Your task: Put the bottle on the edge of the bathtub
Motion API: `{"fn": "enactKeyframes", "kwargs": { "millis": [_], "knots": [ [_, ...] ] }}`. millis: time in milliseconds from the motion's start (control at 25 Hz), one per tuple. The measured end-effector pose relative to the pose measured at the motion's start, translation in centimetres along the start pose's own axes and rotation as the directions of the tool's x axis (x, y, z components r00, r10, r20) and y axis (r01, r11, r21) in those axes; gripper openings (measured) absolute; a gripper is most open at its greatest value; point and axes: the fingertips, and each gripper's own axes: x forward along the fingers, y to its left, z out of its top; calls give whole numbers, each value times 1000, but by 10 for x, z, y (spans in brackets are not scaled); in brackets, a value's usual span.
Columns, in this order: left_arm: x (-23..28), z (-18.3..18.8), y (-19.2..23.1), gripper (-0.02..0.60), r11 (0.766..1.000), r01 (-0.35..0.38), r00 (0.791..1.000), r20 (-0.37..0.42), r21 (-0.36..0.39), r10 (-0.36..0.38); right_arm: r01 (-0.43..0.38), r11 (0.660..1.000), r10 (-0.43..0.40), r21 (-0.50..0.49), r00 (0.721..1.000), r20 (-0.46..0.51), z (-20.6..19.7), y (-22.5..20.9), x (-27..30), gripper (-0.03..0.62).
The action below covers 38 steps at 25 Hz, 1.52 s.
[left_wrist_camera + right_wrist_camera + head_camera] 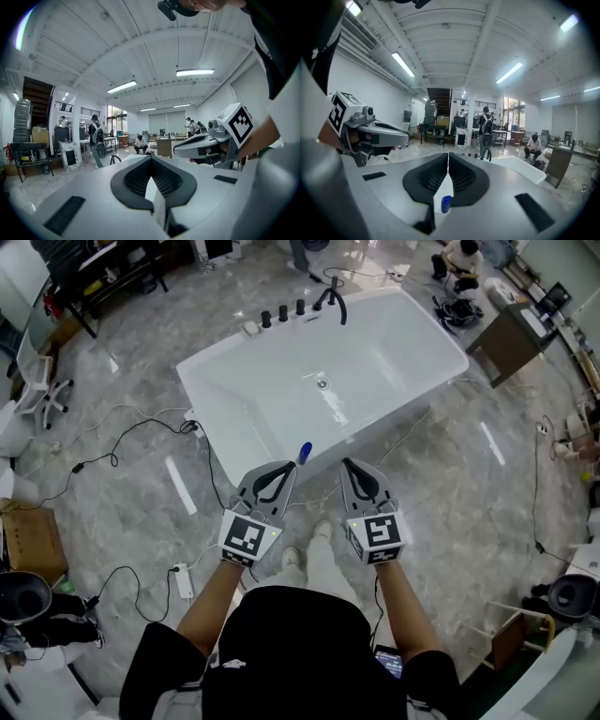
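The bottle (305, 453), small with a blue top, stands at the near rim of the white bathtub (208, 395). My left gripper (286, 468) is just in front of it and to its left, jaws shut with nothing in them; whether its tip touches the bottle I cannot tell. In the left gripper view the jaws (151, 159) meet at the tip. My right gripper (349, 465) hangs beside it to the right, also shut and empty. Through the slit under the right gripper's (448, 155) closed jaws I see the bottle's blue top (446, 204).
A black faucet (333, 298) and knobs sit on the tub's far rim. Cables (141, 427) and a power strip (183, 582) lie on the marble floor to the left. A cardboard box (33, 540), a white chair (37, 381) and a brown cabinet (511, 338) stand around.
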Motion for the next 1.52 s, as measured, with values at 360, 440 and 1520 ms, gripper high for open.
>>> {"fn": "enactKeyframes", "kwargs": {
  "millis": [360,440,1520],
  "knots": [
    [-20,43,-15,13,995,6,996,90,102,-16,36,999,-34,-29,996,79,47,11,-38,25],
    [-20,51,-18,12,994,2,995,94,108,-12,41,999,-38,-31,995,94,55,8,-43,25],
    [-16,85,-61,13,986,-88,993,96,139,75,46,999,-46,0,991,125,60,-39,-96,25]
  ]
}}
